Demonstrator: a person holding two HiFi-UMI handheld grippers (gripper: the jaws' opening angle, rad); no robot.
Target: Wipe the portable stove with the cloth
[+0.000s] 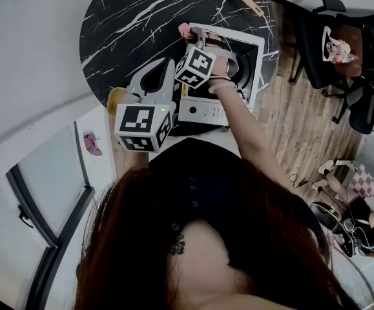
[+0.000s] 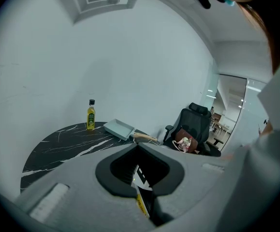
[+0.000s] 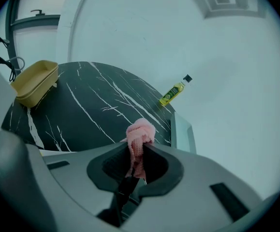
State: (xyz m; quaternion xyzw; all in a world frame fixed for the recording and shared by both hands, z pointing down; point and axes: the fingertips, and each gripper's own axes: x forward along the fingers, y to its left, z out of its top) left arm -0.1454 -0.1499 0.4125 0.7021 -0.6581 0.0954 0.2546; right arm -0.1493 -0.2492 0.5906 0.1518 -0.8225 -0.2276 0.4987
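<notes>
The white portable stove (image 1: 250,51) sits at the near right of the round black marble table (image 1: 135,24), its control panel facing me. My right gripper (image 1: 190,36) is at the stove's far left corner, shut on a bunched pink cloth (image 1: 184,28). In the right gripper view the cloth (image 3: 140,132) sticks out past the closed gripper (image 3: 140,148), with the stove's edge (image 3: 183,134) just to its right. My left gripper (image 1: 155,76) hovers left of the stove. Its jaws meet at the tips in the left gripper view (image 2: 139,146) and hold nothing.
An oil bottle (image 2: 90,115) and a pale blue pan (image 2: 119,128) with a wooden handle stand at the table's far side. A yellow tub (image 3: 36,81) sits at the table's left edge. A black office chair (image 1: 348,57) stands to the right on the wood floor.
</notes>
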